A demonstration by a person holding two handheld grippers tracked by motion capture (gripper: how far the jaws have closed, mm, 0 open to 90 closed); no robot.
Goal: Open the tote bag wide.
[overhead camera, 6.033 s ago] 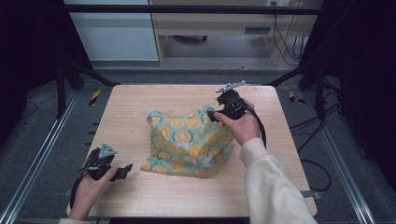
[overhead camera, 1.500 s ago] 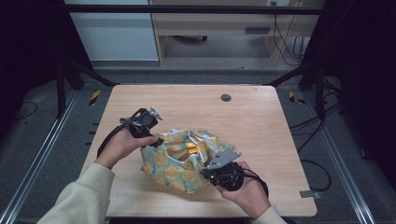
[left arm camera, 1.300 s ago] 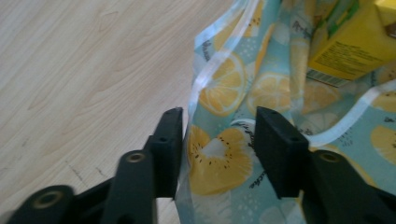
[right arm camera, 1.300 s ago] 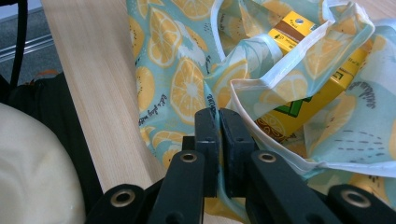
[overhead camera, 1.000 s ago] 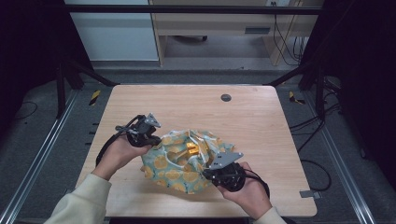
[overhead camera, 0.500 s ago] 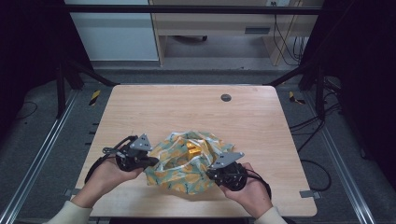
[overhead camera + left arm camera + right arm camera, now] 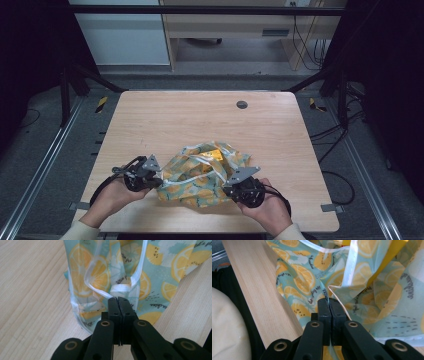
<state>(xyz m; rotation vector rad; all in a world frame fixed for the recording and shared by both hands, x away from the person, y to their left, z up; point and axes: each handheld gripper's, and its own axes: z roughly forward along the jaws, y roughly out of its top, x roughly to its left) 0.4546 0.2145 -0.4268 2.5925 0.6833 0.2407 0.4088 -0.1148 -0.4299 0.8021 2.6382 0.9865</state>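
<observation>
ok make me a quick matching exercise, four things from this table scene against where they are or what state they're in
Things:
1. left gripper
2. right gripper
3. small dark disc
4. lemon-print cloth

States or places:
A. bunched up at the near middle of the table
B. shut on the cloth's white-trimmed edge
C. alone on the far part of the table
D. shut on the cloth beside a yellow strip

Pairs: 1-B, 2-D, 3-C, 4-A

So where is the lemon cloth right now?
In the high view the lemon cloth lies bunched on the near middle of the wooden table, pinched between the left gripper and the right gripper.
</observation>
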